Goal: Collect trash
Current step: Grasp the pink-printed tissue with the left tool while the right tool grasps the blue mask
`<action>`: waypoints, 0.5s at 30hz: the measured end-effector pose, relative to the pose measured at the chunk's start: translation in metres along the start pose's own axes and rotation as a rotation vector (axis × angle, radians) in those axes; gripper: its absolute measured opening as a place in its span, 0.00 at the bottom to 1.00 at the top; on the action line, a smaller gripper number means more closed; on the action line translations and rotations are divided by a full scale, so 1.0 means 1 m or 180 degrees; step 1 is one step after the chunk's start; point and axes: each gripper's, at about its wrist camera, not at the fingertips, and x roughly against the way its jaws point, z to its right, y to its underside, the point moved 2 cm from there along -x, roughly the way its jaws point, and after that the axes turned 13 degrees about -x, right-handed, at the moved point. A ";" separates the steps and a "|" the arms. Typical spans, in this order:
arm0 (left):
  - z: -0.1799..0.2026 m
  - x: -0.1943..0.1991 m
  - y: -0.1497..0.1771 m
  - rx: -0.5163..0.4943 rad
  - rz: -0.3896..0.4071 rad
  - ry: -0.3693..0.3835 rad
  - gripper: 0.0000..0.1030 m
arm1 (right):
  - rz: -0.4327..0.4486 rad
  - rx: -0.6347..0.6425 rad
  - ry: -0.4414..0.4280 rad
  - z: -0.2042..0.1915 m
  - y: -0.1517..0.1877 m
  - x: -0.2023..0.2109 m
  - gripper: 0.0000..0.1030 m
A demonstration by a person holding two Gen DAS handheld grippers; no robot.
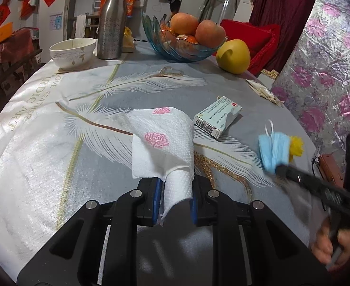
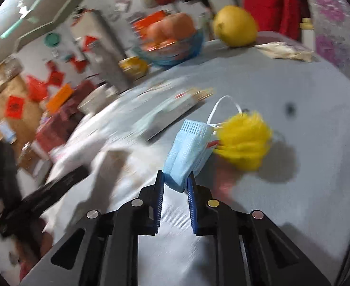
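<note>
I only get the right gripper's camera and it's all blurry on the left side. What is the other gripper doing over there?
Observer: The left gripper is pinching a white paper towel with pink roses printed on it.
Operator: Is my blue mask really held?
Observer: Yes, from the left camera the right gripper is shut on the blue face mask.
Operator: What's that smeared box?
Observer: A small medicine box with a barcode, lying flat on the tablecloth.
</note>
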 end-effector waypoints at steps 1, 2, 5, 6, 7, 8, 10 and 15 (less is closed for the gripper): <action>0.000 0.000 0.000 0.0008 0.0004 -0.0002 0.20 | -0.0065 0.0058 -0.0069 -0.004 0.009 0.003 0.19; -0.001 0.000 0.000 0.0014 0.0004 -0.0003 0.20 | -0.0122 0.0126 -0.0096 -0.008 0.018 0.006 0.19; 0.000 0.000 0.001 0.0004 0.0008 -0.0009 0.20 | -0.0301 0.0413 -0.0145 -0.020 0.043 0.010 0.20; 0.000 0.000 0.001 -0.0005 0.0008 -0.0015 0.20 | -0.0289 0.0450 -0.0107 -0.022 0.046 0.012 0.23; 0.000 0.000 0.001 -0.0009 0.0008 -0.0020 0.20 | -0.0253 0.0469 -0.0057 -0.023 0.046 0.014 0.26; 0.000 0.001 0.001 -0.0006 0.0007 -0.0028 0.20 | -0.0199 0.0491 0.0001 -0.024 0.046 0.016 0.29; -0.001 0.001 0.001 0.0019 0.0011 -0.0034 0.20 | -0.0026 0.0549 0.0164 -0.027 0.043 0.023 0.43; -0.001 0.000 0.001 0.0026 -0.0001 -0.0011 0.20 | 0.0256 0.0593 0.0171 -0.030 0.037 0.044 0.43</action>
